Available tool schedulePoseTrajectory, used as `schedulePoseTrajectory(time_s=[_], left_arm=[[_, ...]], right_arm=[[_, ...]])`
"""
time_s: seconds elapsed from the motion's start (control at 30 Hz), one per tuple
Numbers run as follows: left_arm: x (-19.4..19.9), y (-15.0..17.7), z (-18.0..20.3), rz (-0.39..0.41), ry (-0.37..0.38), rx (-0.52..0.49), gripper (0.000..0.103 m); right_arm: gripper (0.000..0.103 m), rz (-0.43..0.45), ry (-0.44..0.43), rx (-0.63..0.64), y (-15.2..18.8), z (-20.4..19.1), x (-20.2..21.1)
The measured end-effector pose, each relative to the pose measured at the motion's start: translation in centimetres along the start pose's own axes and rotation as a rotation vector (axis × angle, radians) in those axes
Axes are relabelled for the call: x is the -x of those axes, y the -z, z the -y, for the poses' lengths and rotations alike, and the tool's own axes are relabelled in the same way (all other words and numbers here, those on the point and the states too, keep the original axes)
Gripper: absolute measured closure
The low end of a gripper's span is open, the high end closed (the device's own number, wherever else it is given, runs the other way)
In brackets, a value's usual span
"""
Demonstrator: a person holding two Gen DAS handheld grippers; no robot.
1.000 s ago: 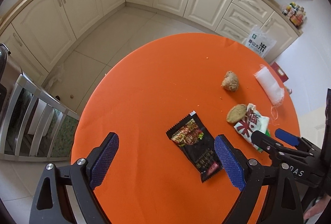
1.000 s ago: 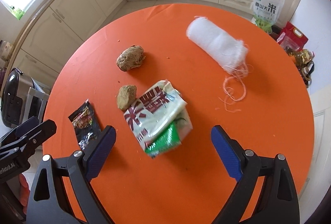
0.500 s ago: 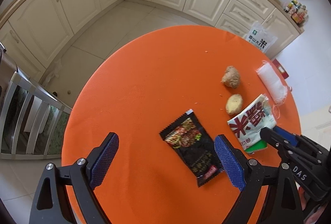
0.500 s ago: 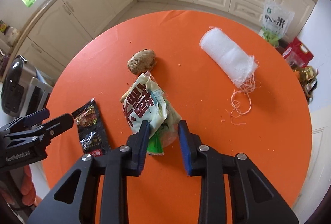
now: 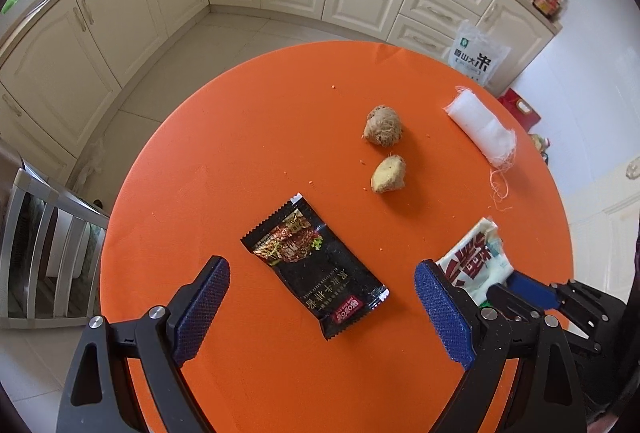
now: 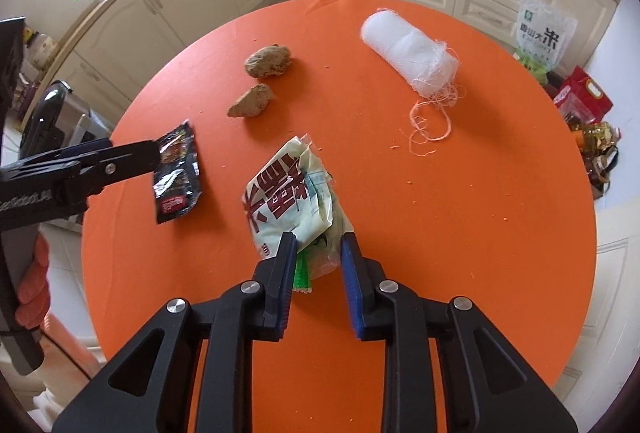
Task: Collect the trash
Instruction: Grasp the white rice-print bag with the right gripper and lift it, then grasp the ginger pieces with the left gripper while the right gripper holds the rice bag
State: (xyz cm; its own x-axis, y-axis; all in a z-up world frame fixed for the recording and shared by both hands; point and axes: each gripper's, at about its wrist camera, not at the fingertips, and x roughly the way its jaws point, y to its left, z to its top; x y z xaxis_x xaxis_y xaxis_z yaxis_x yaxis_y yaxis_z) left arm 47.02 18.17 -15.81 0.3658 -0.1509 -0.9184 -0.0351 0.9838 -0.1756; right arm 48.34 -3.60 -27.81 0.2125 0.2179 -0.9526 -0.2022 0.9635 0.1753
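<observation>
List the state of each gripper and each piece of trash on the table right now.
Right gripper: shut on white wrapper.
Left gripper: open, over black packet.
White wrapper: crumpled, pinched at its near end.
Black packet: flat on table, not gripped.
Gauze roll: lying on its side, threads loose.
Two brown lumps: on table, apart.

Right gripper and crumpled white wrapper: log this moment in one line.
right gripper: shut on crumpled white red-lettered wrapper | left gripper: open over black snack packet | round orange table
</observation>
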Motion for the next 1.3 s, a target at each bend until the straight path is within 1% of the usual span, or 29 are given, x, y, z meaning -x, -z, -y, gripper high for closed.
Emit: schedulePoseTrajectory(time_s=[0.03,0.1,0.13,0.2,0.23,0.3,0.33,0.37,0.4,0.43,0.47,0.53,0.57,0.63,0.7,0.87,1.0,1.13,1.3], left_arm=[[0.0,-0.1,0.0,-0.004,0.002,0.002,0.012],[-0.1,-0.1,-0.3,-0.011,0.011,0.01,0.012],[-0.1,-0.1,-0.5,-0.012,0.013,0.013,0.012],[0.0,0.2,-0.7,-0.011,0.01,0.021,0.012],[0.1,0.2,-0.9,-0.009,0.007,0.023,0.012],[0.1,0.3,-1.2,-0.005,0.004,0.027,0.012],[0.2,0.4,-1.3,-0.004,0.003,0.029,0.012],[0.2,0.4,-1.5,-0.004,0.001,0.035,0.012],[0.2,0.4,-1.7,-0.004,-0.001,0.039,0.012],[0.2,0.4,-1.8,-0.006,-0.001,0.043,0.012],[0.1,0.4,-1.9,-0.01,0.001,0.046,0.012],[0.0,0.4,-2.0,-0.015,0.002,0.046,0.012],[-0.1,0.4,-2.0,-0.017,0.0,0.047,0.012],[-0.3,0.3,-2.0,-0.021,-0.005,0.051,0.012],[-0.5,0.2,-1.8,-0.024,-0.002,0.054,0.012],[-0.4,0.3,-0.9,-0.026,0.008,0.03,0.012],[-0.3,0.8,-0.3,-0.032,0.005,0.03,0.012],[-0.1,-0.1,0.3,-0.021,0.002,0.063,0.012],[-1.4,-2.0,1.8,-0.036,-0.003,0.043,0.012]], right_arm=[[0.073,-0.006,0.008,0.007,-0.2,-0.1,-0.4],[0.052,-0.017,0.004,0.021,-0.6,-0.4,-1.3],[0.048,-0.023,0.0,0.021,-0.7,-0.4,-1.6],[0.036,-0.035,-0.016,0.02,-1.0,-0.7,-2.3],[0.034,-0.042,-0.014,0.021,-1.0,-0.8,-2.6],[0.025,-0.035,0.0,0.037,-1.0,-1.4,-3.0],[0.024,-0.026,0.01,0.055,-1.0,-1.7,-3.1],[0.024,-0.017,0.039,0.08,-0.8,-2.2,-3.3],[0.028,-0.006,0.072,0.101,-0.6,-2.6,-3.4],[0.029,0.009,0.106,0.127,-0.4,-3.1,-3.4],[0.029,0.018,0.112,0.136,-0.1,-3.2,-3.4],[0.031,0.015,0.099,0.135,0.2,-3.0,-3.3],[0.033,0.014,0.089,0.13,0.3,-2.8,-3.1],[0.033,0.014,0.067,0.112,0.5,-2.1,-2.7],[0.033,0.014,0.067,0.094,0.6,-1.1,-2.3],[0.033,0.021,0.037,-0.004,0.8,1.8,-1.3],[0.033,0.032,0.02,-0.051,0.8,3.5,-0.2],[0.033,0.067,0.011,-0.076,0.7,4.4,1.2],[0.033,0.115,0.015,-0.112,1.1,5.7,3.0]])
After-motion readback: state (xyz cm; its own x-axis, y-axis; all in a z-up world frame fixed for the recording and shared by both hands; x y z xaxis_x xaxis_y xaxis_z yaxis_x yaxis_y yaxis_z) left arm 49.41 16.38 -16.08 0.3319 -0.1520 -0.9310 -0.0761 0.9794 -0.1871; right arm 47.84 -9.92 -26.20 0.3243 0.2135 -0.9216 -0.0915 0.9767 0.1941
